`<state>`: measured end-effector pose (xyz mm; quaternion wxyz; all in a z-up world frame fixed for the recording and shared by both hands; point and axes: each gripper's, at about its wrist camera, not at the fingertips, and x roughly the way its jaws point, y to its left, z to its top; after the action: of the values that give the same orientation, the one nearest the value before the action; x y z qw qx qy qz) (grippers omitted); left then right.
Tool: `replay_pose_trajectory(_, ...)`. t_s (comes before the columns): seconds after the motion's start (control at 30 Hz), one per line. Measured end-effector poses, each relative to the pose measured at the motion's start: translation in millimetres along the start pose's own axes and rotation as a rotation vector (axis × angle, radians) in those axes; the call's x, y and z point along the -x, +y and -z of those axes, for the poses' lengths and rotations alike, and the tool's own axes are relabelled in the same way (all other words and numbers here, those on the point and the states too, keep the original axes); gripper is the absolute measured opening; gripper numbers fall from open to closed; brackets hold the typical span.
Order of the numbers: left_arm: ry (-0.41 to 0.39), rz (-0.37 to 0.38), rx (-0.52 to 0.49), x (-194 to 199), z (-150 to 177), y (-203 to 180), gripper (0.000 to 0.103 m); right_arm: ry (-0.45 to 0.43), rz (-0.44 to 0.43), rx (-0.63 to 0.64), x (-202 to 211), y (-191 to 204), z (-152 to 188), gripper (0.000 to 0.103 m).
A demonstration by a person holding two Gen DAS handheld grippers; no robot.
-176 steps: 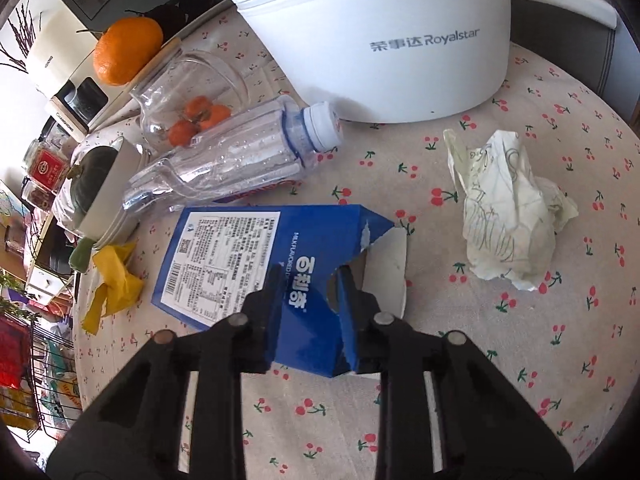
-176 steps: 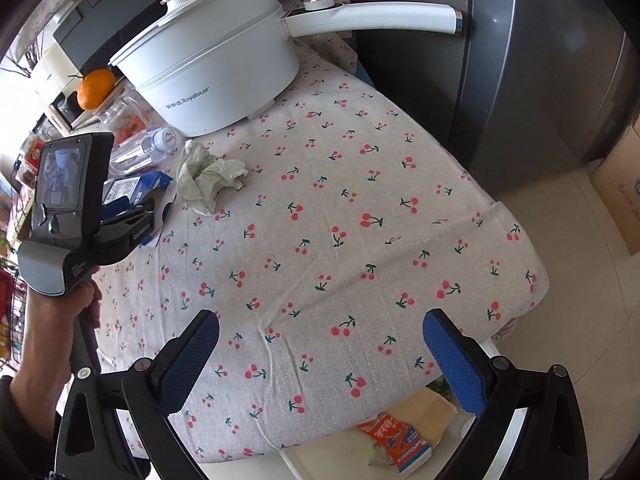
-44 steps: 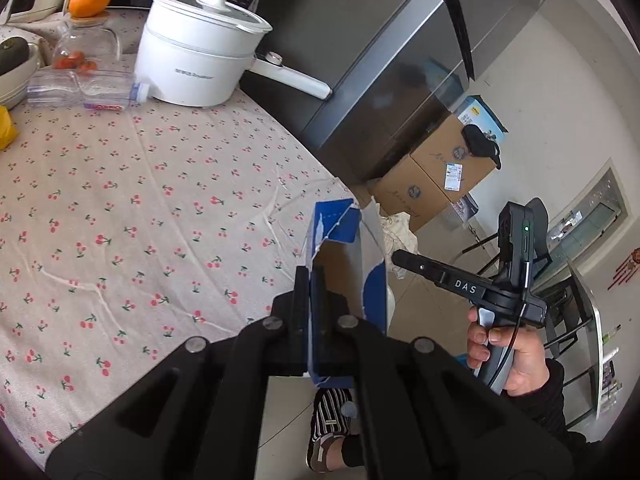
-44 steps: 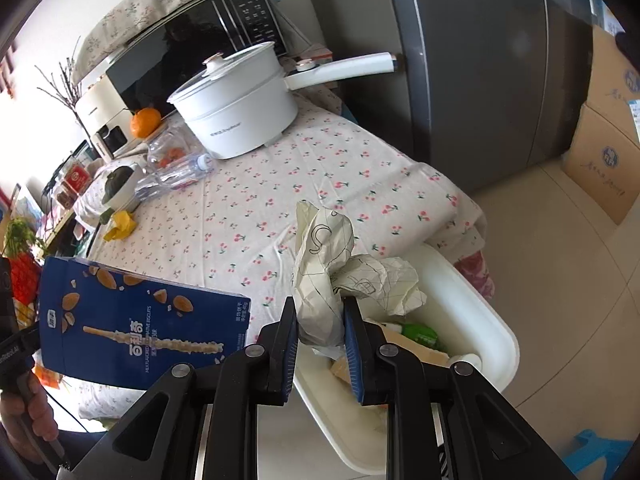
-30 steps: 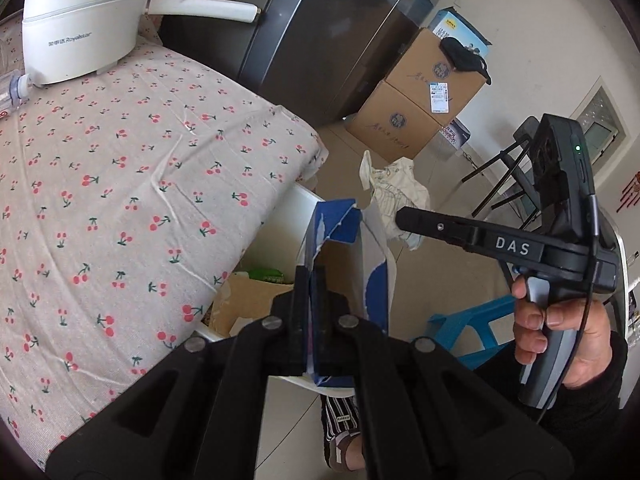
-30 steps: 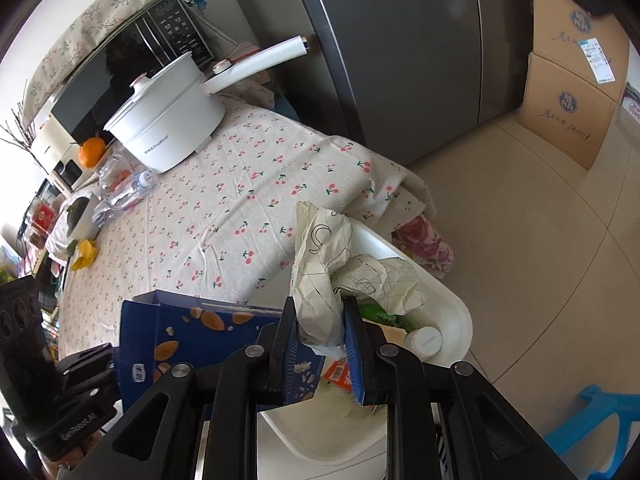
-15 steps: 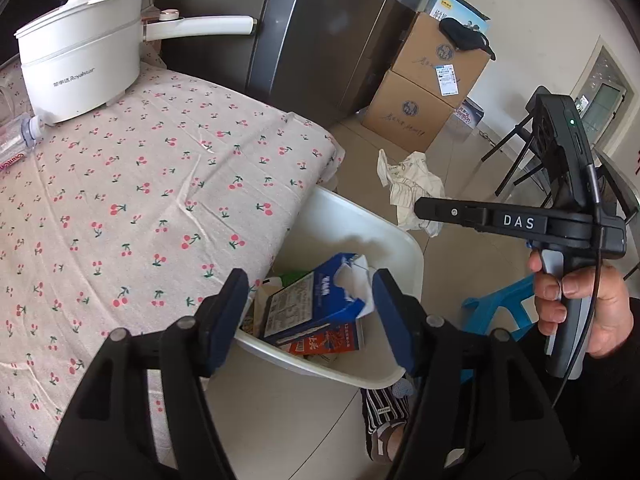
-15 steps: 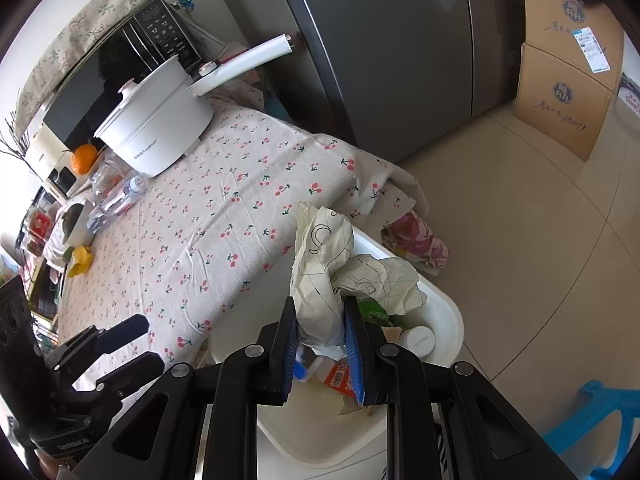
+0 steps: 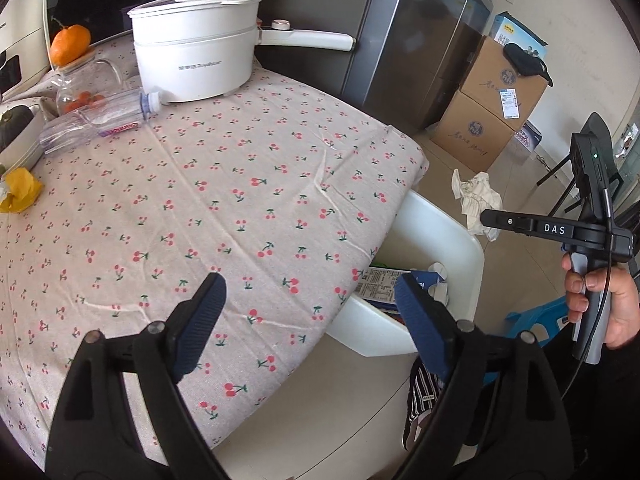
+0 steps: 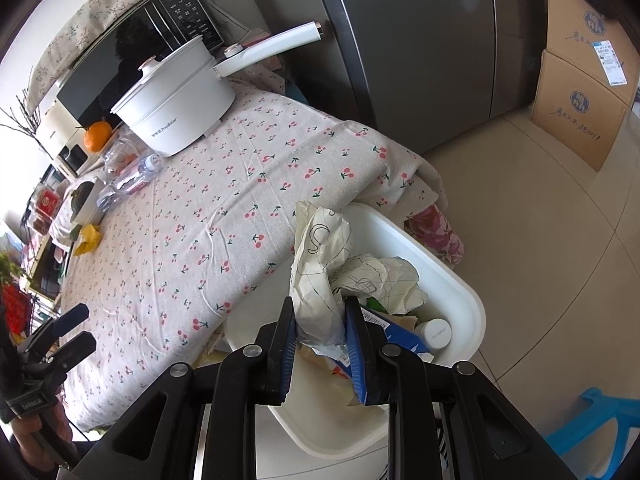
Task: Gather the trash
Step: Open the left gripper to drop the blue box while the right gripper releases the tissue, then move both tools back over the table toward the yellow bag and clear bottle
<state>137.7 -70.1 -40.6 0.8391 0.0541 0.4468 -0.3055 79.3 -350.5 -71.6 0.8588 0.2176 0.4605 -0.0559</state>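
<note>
My right gripper is shut on a crumpled white paper and holds it above the white trash bin beside the table. In the left wrist view the paper hangs from that gripper over the bin. The blue carton lies inside the bin, also seen in the right wrist view. My left gripper is open and empty above the table's edge. An empty plastic bottle and a yellow wrapper lie on the table.
A white electric pot with a long handle stands at the table's back. A glass jar with an orange on top is beside it. A grey fridge, cardboard boxes and a blue stool surround the bin.
My left gripper let go of the blue carton into the bin, opened wide and pulled back over the table. My right gripper keeps holding the paper over the bin.
</note>
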Motion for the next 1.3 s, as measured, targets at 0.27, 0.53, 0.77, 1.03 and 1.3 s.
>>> replay_pose_trajectory(0.27,-0.009,-0.066,0.033,20,14,23,0.101,-0.001,-0.014,-0.040,3,2,0,0.070)
replay_pose_trajectory(0.53,-0.028,-0.123,0.071,35,22,46,0.102,0.007,-0.003,-0.004,0,19,-2,0.080)
replay_pose_trajectory(0.77,-0.055,-0.191,0.170,53,24,81,0.102,-0.008,0.044,0.098,0,53,-7,0.090)
replay_pose_trajectory(1.03,-0.145,-0.325,0.334,83,25,146,0.102,-0.053,0.122,0.324,-9,122,-17,0.103)
replay_pose_trajectory(1.3,-0.080,-0.406,0.384,73,14,210,0.102,0.005,0.086,0.425,-44,185,-35,0.103)
